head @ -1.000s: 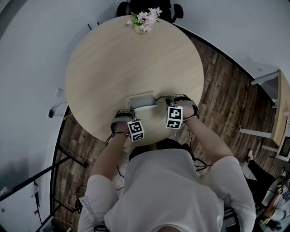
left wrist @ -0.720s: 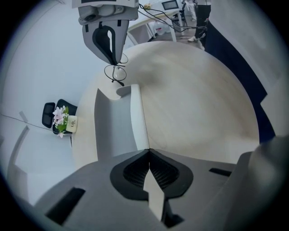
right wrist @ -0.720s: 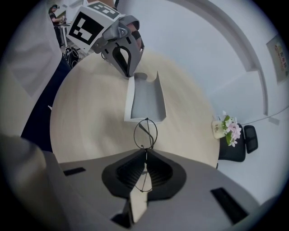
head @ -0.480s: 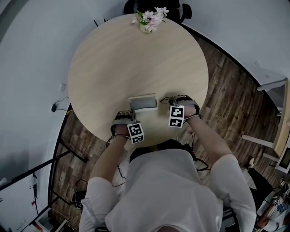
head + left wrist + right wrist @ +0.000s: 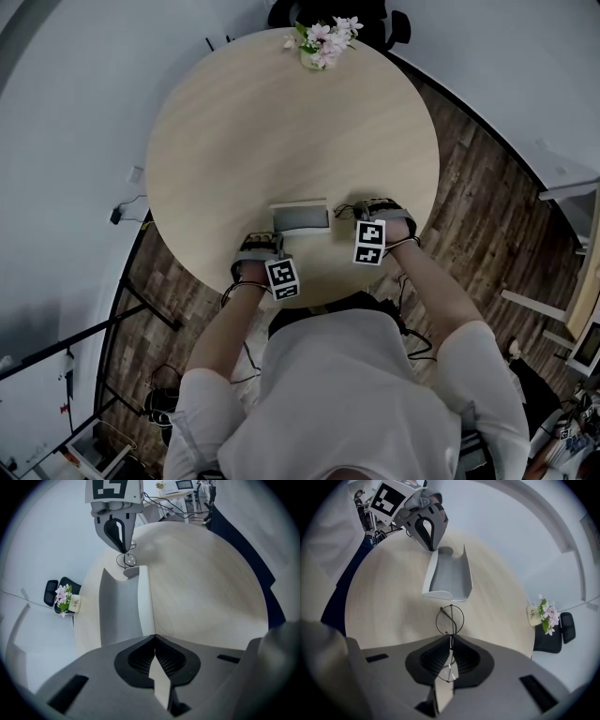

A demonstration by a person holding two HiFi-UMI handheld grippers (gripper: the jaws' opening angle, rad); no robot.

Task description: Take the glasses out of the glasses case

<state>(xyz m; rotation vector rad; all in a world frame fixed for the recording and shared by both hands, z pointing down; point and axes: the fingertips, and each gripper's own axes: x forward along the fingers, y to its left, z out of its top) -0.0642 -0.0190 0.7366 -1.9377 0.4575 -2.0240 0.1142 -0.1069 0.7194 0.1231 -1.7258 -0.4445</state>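
Glasses [image 5: 450, 619] are out of the case, and the right gripper [image 5: 450, 636] has them: its jaws are clenched on the thin wire frame near the bridge. One round lens pokes out past the tips and the other sits back between the pads. They hang low over the round wooden table [image 5: 281, 122], just off the open end of the grey glasses case [image 5: 451, 576]. At the case's other end is the left gripper [image 5: 154, 637], jaws pressed together on the end of the case's side wall, pinning it. The case lies open on the table's near edge, between the two grippers, and looks bare inside. Far across the tabletop a small pot of pink and white flowers [image 5: 323, 42] sits at the rim, with a black chair [image 5: 562, 627] behind it.
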